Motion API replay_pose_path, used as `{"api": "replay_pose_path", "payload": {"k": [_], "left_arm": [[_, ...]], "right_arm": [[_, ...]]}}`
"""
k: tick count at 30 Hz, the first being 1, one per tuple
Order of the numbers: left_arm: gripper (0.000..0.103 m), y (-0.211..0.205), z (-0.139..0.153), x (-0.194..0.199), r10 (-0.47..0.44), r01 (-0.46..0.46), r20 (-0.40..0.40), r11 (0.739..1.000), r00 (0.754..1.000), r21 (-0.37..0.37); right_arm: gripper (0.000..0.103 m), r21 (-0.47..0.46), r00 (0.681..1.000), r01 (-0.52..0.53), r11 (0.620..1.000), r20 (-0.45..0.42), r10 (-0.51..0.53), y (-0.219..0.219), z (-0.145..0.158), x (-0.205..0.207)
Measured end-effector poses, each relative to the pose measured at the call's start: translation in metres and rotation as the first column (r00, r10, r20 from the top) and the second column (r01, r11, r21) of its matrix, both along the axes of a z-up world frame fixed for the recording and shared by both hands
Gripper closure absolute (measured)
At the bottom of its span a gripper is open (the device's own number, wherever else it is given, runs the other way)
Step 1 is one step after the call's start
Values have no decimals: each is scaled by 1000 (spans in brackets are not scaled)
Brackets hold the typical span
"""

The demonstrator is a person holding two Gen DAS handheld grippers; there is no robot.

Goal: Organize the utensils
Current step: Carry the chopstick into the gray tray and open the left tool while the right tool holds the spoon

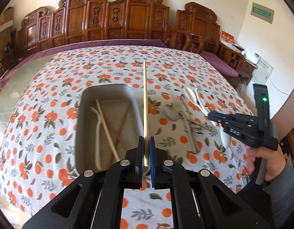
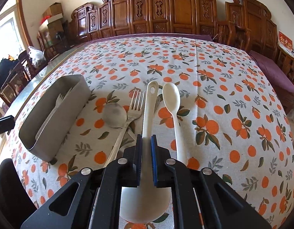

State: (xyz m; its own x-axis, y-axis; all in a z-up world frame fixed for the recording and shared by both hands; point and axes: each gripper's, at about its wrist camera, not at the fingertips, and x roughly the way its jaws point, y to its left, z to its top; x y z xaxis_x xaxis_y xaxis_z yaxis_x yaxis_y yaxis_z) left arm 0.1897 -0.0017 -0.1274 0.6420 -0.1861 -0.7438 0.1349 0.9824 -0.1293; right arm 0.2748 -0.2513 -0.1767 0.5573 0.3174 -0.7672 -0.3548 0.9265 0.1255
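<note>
A few utensils lie in the tray [image 1: 81, 114]; left gripper [image 1: 146, 145] jaws grasp a chopstick [image 1: 145, 103], right gripper [image 2: 146, 143] jaws a white spoon [image 2: 149, 106], fork [image 2: 136, 105] beside them waiting.

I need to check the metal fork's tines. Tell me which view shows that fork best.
The right wrist view: the metal fork lies close and sharp, tines clear, beside the metal spoon on the tablecloth. In the left wrist view the fork is small, blurred and tangled among other utensils.
</note>
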Motion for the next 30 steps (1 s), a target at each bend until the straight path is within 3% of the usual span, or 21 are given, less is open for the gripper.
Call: {"api": "replay_pose_path", "payload": {"k": [12, 30], "left_arm": [[99, 31, -27, 8, 45, -43, -80, 999, 996, 32], [98, 24, -45, 29, 36, -27, -128, 997, 991, 75]], "right_arm": [[93, 3, 1000, -3, 1000, 1, 3, 1, 1, -8], [93, 8, 1000, -12, 1000, -1, 12, 2, 1, -11]]}}
